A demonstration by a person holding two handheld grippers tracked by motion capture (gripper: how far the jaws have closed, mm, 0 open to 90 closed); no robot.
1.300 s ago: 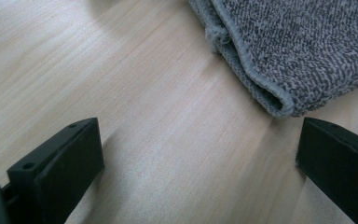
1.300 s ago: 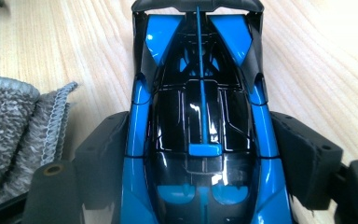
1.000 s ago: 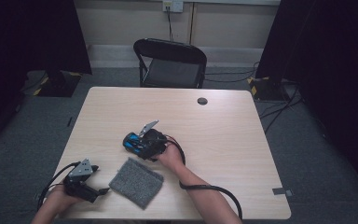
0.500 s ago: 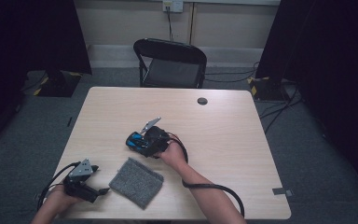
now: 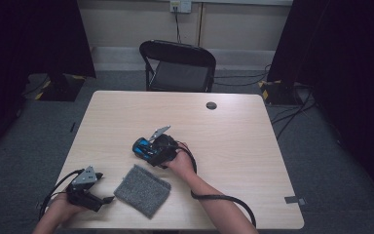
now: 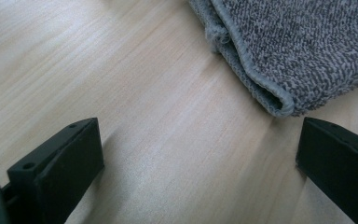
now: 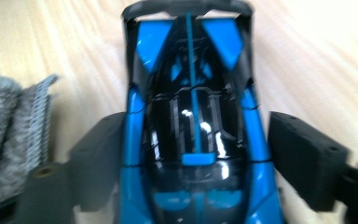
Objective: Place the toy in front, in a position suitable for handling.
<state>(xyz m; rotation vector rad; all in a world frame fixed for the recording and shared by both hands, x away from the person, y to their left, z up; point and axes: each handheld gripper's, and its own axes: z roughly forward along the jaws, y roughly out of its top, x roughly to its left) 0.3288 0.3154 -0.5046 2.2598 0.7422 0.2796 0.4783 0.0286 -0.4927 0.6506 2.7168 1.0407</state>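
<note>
near the middle of the wooden table [image 5: 253, 141], a touch towards the person's side, sits the blue and black toy car [image 5: 143, 147], and the right gripper [image 5: 152, 152] is right over it. from the right gripper view the car [image 7: 193, 135] lies lengthwise between the two black jaws, which have just been opening: the jaw on the right of that view stands clear with a strip of bare table showing, the other one sits tight by the blue flank, contact hard to call. down at the near left corner the left gripper [image 5: 108, 198] rests low on the table, jaws spread wide with nothing but wood between them. just beside it lies the grey cloth [image 5: 142, 189], its folded edge [image 6: 261, 88] close to one jaw, not touching.
</note>
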